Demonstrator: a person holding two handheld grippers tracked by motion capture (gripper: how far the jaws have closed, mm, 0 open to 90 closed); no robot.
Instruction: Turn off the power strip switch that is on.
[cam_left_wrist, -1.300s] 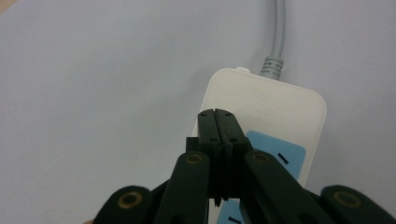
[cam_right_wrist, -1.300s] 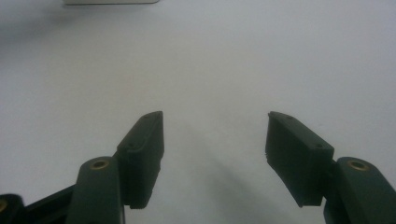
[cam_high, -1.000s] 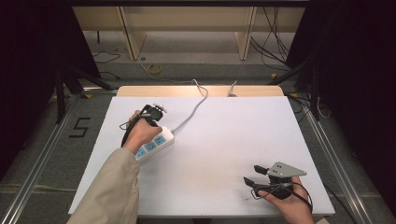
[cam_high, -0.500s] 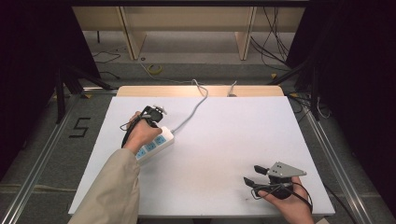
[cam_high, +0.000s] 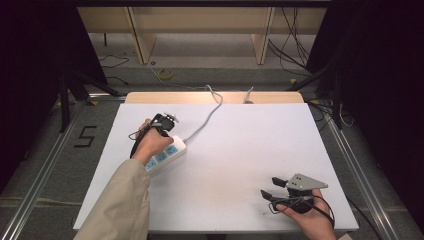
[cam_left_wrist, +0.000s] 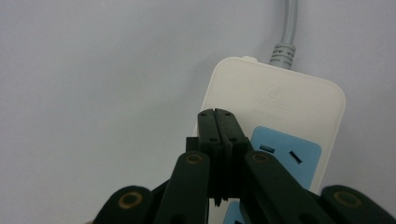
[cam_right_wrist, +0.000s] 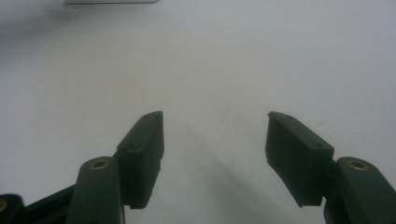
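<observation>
A white power strip (cam_high: 167, 152) with blue sockets lies at the left of the white table (cam_high: 240, 150). Its grey cable (cam_high: 210, 112) runs to the table's far edge. A hand in a beige sleeve holds my left gripper (cam_high: 161, 125) right over the strip. In the left gripper view the gripper (cam_left_wrist: 222, 116) is shut, its jaws pressed together with nothing between them. Its tips sit above the strip's (cam_left_wrist: 280, 107) cable end, next to a blue socket (cam_left_wrist: 287, 156). My right gripper (cam_high: 270, 187) rests open at the near right; its jaws (cam_right_wrist: 215, 126) stand wide apart over bare table.
A wooden board (cam_high: 150, 97) borders the table's far edge, where a second cable end (cam_high: 248, 95) pokes up. Behind the table are shelf legs (cam_high: 142, 35) and loose floor cables (cam_high: 295, 30). A "5" (cam_high: 85, 136) is marked on the floor at left.
</observation>
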